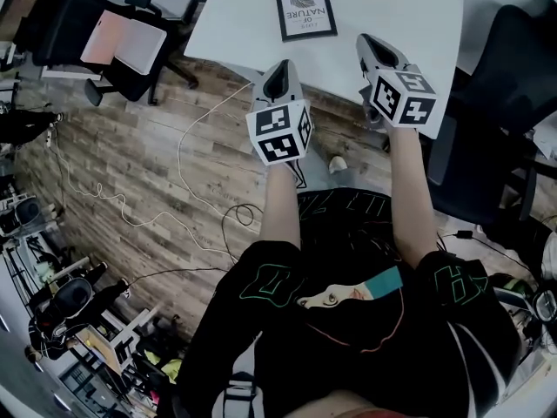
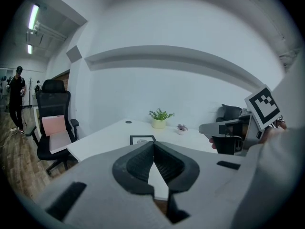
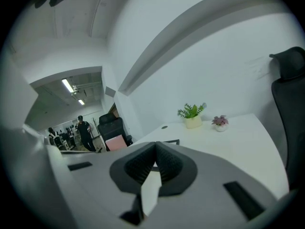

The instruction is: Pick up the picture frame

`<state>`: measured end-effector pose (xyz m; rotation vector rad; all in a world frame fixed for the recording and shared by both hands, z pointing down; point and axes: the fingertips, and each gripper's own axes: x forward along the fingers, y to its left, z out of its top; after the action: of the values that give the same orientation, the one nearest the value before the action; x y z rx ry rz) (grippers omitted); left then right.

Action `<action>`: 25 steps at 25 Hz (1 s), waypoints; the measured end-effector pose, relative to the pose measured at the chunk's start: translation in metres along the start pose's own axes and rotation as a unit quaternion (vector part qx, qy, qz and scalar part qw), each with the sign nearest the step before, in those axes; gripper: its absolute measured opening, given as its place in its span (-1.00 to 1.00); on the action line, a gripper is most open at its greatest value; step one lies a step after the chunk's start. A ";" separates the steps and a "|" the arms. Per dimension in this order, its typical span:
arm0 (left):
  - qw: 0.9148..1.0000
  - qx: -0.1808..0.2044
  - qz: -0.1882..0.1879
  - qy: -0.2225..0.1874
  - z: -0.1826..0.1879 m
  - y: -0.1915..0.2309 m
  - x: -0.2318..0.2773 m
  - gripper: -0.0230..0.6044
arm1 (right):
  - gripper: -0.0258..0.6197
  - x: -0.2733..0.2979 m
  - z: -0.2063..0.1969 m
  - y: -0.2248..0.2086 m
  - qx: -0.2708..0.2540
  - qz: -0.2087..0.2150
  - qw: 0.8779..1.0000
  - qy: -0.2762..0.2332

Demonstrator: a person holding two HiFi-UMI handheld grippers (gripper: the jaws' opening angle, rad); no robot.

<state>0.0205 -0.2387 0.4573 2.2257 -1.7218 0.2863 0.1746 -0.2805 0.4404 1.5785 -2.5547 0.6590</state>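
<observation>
Picture frame (image 1: pixel 305 10): one, flat on desk (image 1: pixel 235 24).
Tools: two; left tool (image 2: pixel 153 147), right tool (image 3: pixel 155 148), jaws together, empty.
Plants: two; green plant (image 2: pixel 159 118), pink plant (image 2: pixel 181 128).

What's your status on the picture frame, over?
Left gripper shut, empty. Right gripper shut, empty. Picture frame flat on white table, untouched. Nothing between grippers and frame.

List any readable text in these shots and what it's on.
"NATURE": large word on the print in the black-framed picture lying on the white table, seen upside down in the head view.
"OF": the next line of the same print.
A third, smaller line there is too small to read.
</observation>
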 end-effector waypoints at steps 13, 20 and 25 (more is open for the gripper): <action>0.999 -0.001 -0.019 0.033 -0.002 0.012 0.064 -0.90 | -0.91 0.052 -0.001 -0.034 0.016 -0.023 0.999 0.023; 0.997 0.000 -0.029 0.067 -0.013 0.022 0.099 -0.90 | -0.91 0.083 -0.015 -0.050 0.039 -0.035 0.998 0.044; 0.996 0.007 -0.033 0.088 -0.017 0.030 0.120 -0.90 | -0.91 0.103 -0.022 -0.060 0.057 -0.042 0.996 0.050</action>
<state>0.0231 -0.3474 0.5182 2.1904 -1.5569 0.4656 0.1743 -0.3813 0.5077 1.6305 -2.4043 0.8654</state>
